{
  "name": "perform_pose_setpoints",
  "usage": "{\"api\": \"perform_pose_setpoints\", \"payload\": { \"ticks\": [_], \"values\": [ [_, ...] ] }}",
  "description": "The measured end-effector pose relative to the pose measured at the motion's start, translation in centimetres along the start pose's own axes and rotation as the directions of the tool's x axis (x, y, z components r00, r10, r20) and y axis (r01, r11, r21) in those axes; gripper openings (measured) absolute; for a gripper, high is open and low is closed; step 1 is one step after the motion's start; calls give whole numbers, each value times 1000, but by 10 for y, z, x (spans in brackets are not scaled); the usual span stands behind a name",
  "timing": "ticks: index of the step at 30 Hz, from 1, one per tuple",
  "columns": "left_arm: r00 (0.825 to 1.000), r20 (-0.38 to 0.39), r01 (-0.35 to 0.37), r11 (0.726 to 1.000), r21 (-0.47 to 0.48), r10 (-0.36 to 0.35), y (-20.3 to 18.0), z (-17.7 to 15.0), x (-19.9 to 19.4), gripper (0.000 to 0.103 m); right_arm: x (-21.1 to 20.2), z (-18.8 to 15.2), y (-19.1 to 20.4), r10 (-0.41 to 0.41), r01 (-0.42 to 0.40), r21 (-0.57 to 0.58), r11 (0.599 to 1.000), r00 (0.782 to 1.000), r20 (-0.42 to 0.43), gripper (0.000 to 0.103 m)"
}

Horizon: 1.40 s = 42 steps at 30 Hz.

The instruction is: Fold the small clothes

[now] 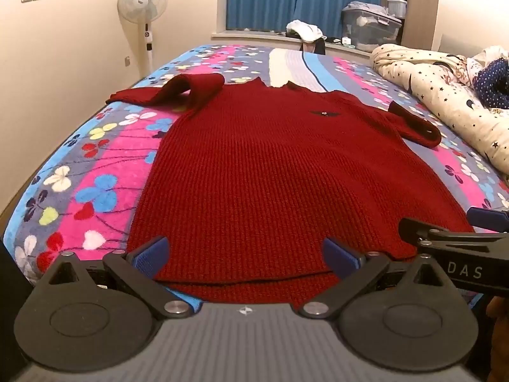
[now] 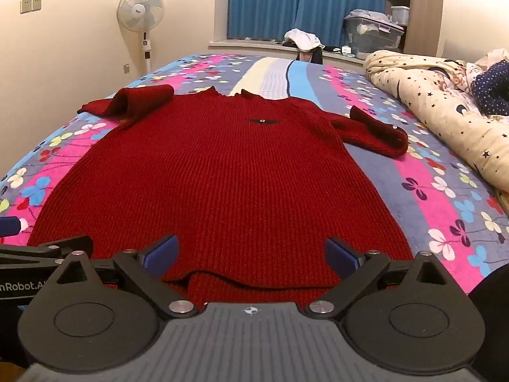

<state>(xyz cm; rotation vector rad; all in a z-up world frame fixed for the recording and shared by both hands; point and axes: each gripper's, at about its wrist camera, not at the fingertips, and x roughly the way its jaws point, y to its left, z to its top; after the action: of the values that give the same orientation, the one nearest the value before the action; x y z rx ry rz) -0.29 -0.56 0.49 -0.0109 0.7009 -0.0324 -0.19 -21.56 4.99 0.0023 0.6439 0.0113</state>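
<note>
A red sweater point(image 1: 254, 172) lies spread flat, front up, on a bed point(image 1: 95, 165) with a flowered blanket, its hem near and its neck far. The left sleeve point(image 1: 178, 92) is doubled back over itself at the far left; the right sleeve point(image 1: 413, 124) is bent beside the body at the far right. The left gripper point(image 1: 246, 254) sits at the near hem towards the left corner, jaws wide apart with the hem between them, clamping nothing. The right gripper point(image 2: 251, 254) sits at the hem just to its right, jaws likewise apart over a small pucker in the hem. A star-print quilt point(image 2: 429, 102) is heaped at the right; a fan point(image 2: 140, 12) stands by the far wall.
</note>
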Motion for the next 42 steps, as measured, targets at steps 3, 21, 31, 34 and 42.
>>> {"api": "perform_pose_setpoints", "payload": {
  "ticks": [3, 21, 31, 34, 42],
  "values": [
    [1000, -1, -2, 1000, 5, 2, -3, -1, 1, 102, -1, 0, -1, 5, -5, 4, 1000, 1000, 0, 98],
    [1000, 2, 1, 1000, 11, -1, -6, -6, 4, 102, 2, -3, -2, -1, 1, 13, 1000, 1000, -18, 98],
    [1000, 4, 1, 1000, 14, -1, -7, -6, 5, 102, 1, -3, -2, -4, 4, 15, 1000, 1000, -20, 97],
    [1000, 4, -1, 1000, 14, 1, -7, -5, 5, 102, 1, -3, -2, -5, 5, 14, 1000, 1000, -20, 97],
    [1000, 5, 0, 1000, 14, 0, -7, -6, 5, 102, 1, -4, -3, -4, 4, 16, 1000, 1000, -20, 97]
  ]
}}
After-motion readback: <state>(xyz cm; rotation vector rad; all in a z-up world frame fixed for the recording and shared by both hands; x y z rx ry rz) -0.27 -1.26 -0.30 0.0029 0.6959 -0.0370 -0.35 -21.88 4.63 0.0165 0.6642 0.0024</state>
